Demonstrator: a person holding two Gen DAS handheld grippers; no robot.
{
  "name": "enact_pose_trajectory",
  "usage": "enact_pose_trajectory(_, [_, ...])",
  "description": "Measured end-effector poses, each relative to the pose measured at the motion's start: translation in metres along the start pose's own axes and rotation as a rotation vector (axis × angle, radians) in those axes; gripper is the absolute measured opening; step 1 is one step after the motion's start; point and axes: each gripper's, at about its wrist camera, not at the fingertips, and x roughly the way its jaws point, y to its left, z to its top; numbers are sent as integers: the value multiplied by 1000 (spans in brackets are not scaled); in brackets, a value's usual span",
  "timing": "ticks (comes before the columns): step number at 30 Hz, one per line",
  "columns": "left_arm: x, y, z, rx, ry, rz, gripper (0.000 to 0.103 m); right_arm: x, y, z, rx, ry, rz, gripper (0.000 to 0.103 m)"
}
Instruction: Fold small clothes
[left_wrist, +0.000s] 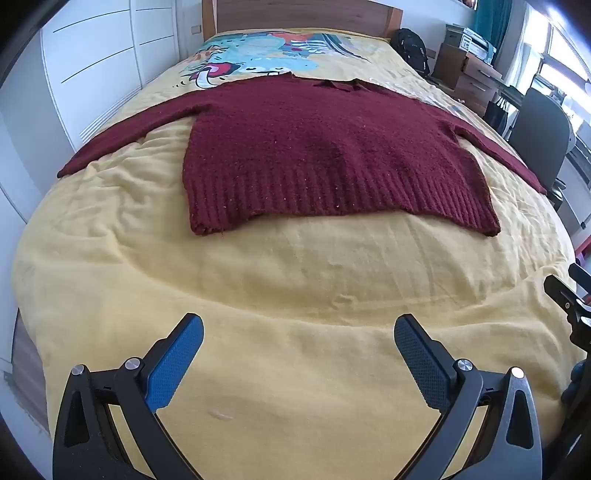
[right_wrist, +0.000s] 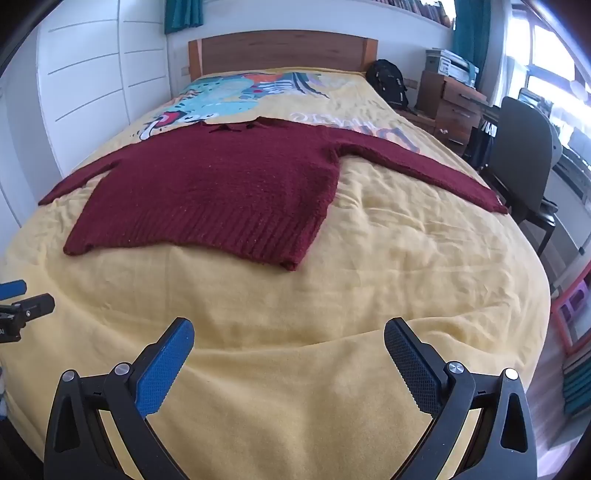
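Our left claw (left_wrist: 298, 328) and right claw (right_wrist: 289, 334) hang spread, empty, over the bed (left_wrist: 295, 280). The sweater (left_wrist: 325, 155) looks soft, floppy; we'd pinch its hem corners.

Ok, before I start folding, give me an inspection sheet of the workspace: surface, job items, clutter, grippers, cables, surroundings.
Surface: bed with yellow bedspread, wrinkled, cartoon print near the headboard.
Job's things: one maroon sweater lying flat, both sleeves spread out to the sides, ribbed hem toward the cameras, unfolded.
Clutter: nothing seen on the bedspread besides the sweater.
Grippers: left gripper open, empty, over bare bedspread short of the hem; right gripper open, empty, likewise.
Cables: nothing seen.
Surroundings: white wardrobe on the left; black backpack, wooden drawers and dark chair on the right.
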Motion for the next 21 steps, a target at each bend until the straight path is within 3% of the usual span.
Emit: enact_pose_trajectory(21, [3,-4,1,6,22,20,102,2,-7,-1,46,5,25,103])
